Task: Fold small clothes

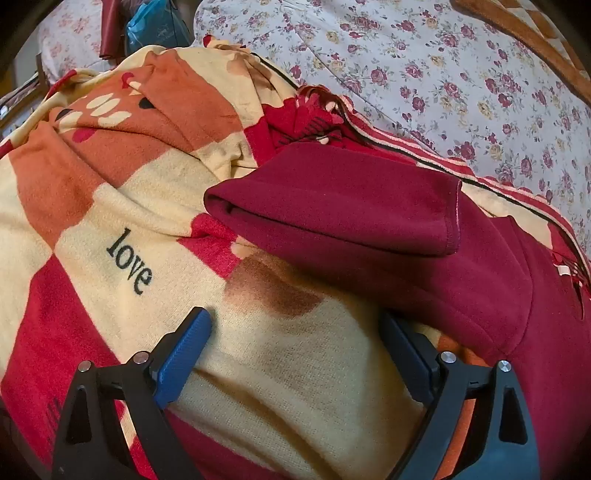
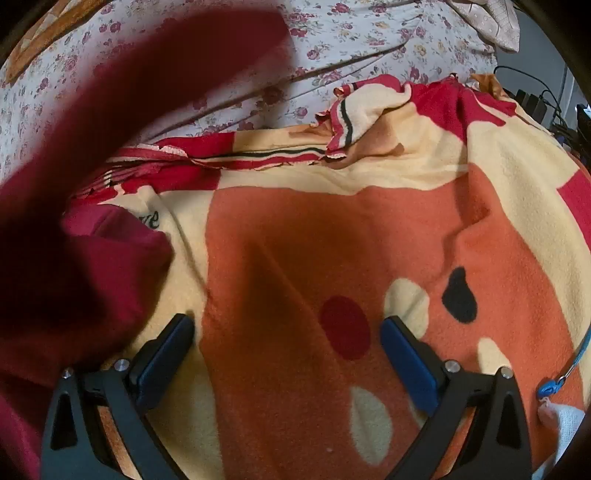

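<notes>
We're over a bed here, floral sheet [image 1: 424,70] running across the back, and on top of it a fleece blanket [image 1: 122,206] in cream, orange and red blocks, with "love" printed in black. It's rumpled, bunched into a ridge at the far side. A wooden edge [image 1: 524,33] shows at the top right corner of the left view, and a blue bag [image 1: 155,22] sits at the far left beyond the bed.

The maroon shirt [image 1: 369,214] lies on the blanket, its sleeve folded across the body, hem stitching showing. The left gripper [image 1: 295,325] hangs over bare blanket, fingers spread wide and holding nothing; its right finger [image 1: 402,343] sits right at the shirt's edge, whether touching I can't tell.

Over to the right view: the right gripper [image 2: 288,332] is likewise wide apart and empty above an orange patch. The shirt [image 2: 74,266] fills the left side, a blurred maroon fold rising close to the lens and blocking part of the sheet. Only this view catches the cables [image 2: 535,92] at the far right and a blue strap [image 2: 572,362] by the edge.
</notes>
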